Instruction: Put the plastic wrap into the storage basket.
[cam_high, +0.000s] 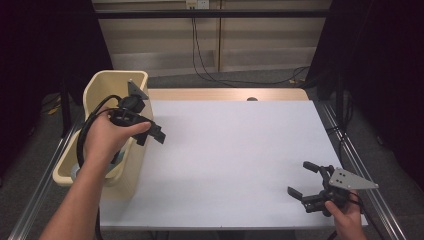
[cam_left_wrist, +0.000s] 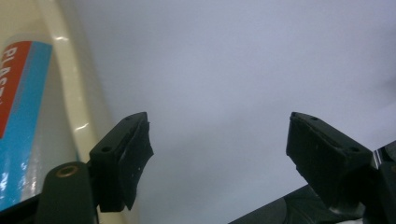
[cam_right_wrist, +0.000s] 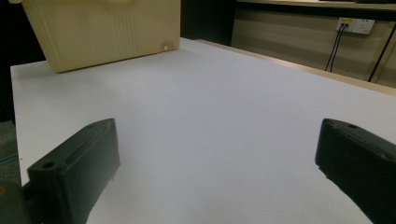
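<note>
Hovering left: left gripper (cam_high: 150, 131) held over the right rim of the cream plastic bin (cam_high: 100, 85), jaws spread, nothing between them, tilted down toward the white tabletop (cam_high: 235, 150).
Left forearm: reaching in from bottom left, hand (cam_high: 105, 140) wrapped round the handle.
Right gripper (cam_high: 303, 178): low at the near right corner, jaws spread, empty.
Bin: left table edge; blue-and-red labelled item (cam_left_wrist: 18, 116) inside.

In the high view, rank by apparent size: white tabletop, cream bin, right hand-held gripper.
1. White tabletop, largest by far.
2. Cream bin, at the table's left edge.
3. Right hand-held gripper, smallest.
</note>
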